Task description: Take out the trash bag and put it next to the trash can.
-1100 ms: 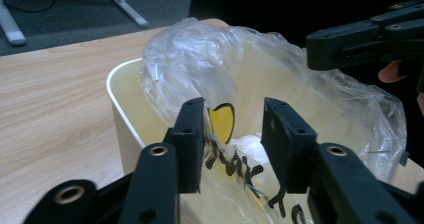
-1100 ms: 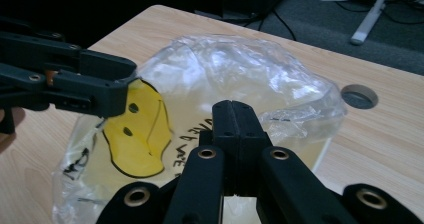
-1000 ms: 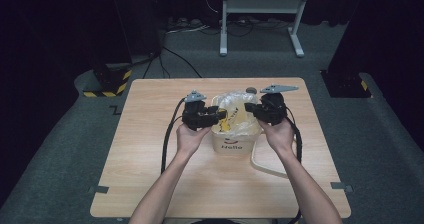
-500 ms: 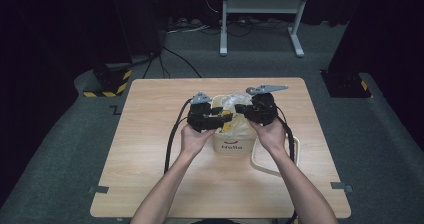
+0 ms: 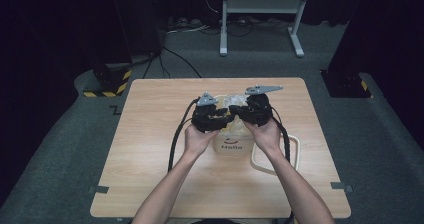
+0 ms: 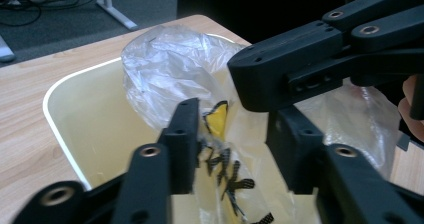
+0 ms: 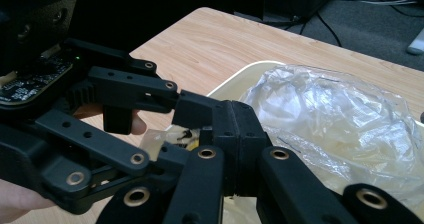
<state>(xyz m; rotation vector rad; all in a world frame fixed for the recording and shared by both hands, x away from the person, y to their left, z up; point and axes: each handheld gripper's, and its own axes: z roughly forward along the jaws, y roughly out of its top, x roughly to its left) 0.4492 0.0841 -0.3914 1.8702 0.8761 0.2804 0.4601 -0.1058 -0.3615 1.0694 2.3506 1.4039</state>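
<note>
high view: both hands are keeping the left tongs (image 5: pixel 223 118) and right tongs (image 5: pixel 239 115) nose to nose over the cream bag (image 5: pixel 235 143) near the middle of the surface (image 5: pixel 150 134), closer together than a second ago.

left gripper view: the left tongs (image 6: pixel 235 149) have just been closing, standing partly spread around the clear plastic wrap (image 6: pixel 175 74) in the bag's mouth; i cannot tell if the pads are pressing it.

right gripper view: the right tongs (image 7: pixel 232 119) are pressed together, pinching the plastic wrap (image 7: pixel 340 119).
</note>
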